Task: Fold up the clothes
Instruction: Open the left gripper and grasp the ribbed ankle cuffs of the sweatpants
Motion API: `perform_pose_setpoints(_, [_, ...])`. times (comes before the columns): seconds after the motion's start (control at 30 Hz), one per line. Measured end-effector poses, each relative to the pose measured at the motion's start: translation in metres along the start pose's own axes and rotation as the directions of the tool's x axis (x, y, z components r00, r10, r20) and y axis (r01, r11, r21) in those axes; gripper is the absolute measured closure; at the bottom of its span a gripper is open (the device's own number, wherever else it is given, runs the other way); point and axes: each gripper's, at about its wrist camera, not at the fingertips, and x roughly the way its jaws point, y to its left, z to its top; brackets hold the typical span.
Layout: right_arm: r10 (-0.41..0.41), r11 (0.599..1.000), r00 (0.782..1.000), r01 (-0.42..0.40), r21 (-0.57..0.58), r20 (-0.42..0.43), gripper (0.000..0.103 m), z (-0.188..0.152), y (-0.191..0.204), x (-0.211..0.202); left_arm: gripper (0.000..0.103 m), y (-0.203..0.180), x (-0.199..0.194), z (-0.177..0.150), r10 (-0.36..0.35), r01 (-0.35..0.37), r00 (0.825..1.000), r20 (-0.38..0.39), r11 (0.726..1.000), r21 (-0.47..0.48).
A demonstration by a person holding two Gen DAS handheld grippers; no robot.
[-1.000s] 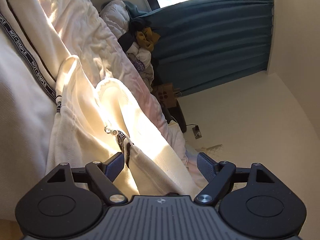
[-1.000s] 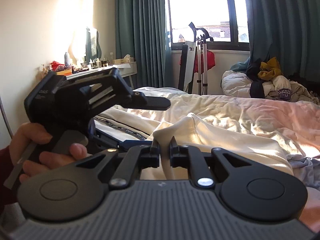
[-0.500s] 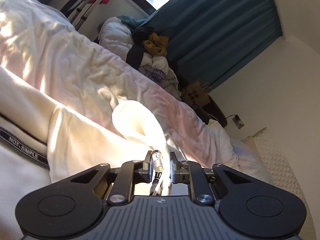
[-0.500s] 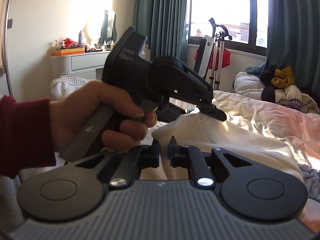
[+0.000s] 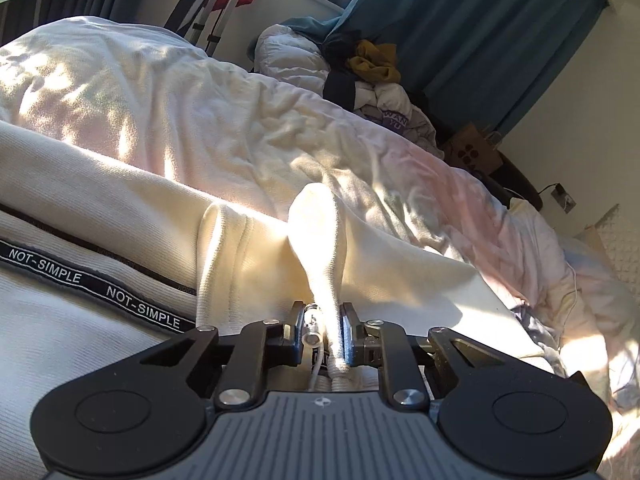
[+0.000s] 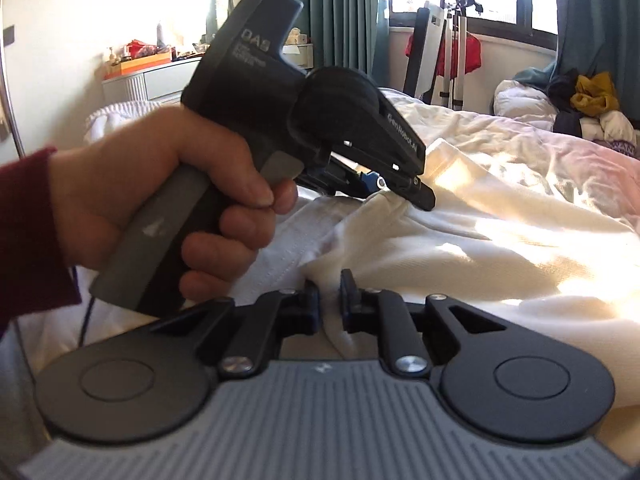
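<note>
cream knit garment [image 5: 384,280] lies across the bed [image 5: 200,120]. left gripper [image 5: 323,330] is clamped on a bunched fold of it (a drawstring tip sits in the pinch too). right gripper [image 6: 329,300] is closed on an adjacent edge of the same cloth. to fold well, raise both grips level, keep the edge between them taut, and carry it over evenly; avoid dragging the printed tape [image 5: 92,284] askew.

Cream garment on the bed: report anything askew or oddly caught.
The left gripper has pinched the metal-tipped drawstring together with the cream garment, which stands up in a bunched ridge. The right gripper clamps another fold. No damage shows.
</note>
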Motion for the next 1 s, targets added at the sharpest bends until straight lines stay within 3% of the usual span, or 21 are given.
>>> perform_pose_setpoints(0.23, [-0.064,0.996,0.996,0.06,0.062,0.062,0.088,0.002,-0.016,-0.047,0.072,-0.01,-0.01,-0.007,0.004,-0.005,1.0,0.016,1.0,0.026])
perform_pose_setpoints(0.43, [0.004,0.996,0.994,-0.014,0.089,0.108,0.088,0.007,-0.02,-0.074,0.069,-0.018,-0.034,-0.022,0.027,-0.029,0.999,0.046,0.998,0.047])
perform_pose_setpoints(0.57, [-0.024,0.999,0.99,0.017,0.051,0.142,0.087,0.01,-0.015,-0.087,0.067,-0.021,-0.057,-0.03,0.029,-0.031,0.997,0.067,0.999,0.032])
perform_pose_setpoints(0.93, [-0.152,0.984,0.976,0.134,0.12,0.153,0.088,0.008,-0.031,-0.107,0.06,-0.026,-0.111,-0.059,0.023,-0.019,0.996,0.084,0.999,-0.051])
perform_pose_setpoints(1.0, [-0.23,0.964,0.964,0.207,0.165,0.133,0.088,0.006,-0.042,-0.106,0.058,-0.029,-0.12,-0.066,0.0,0.005,0.996,0.085,0.998,-0.056])
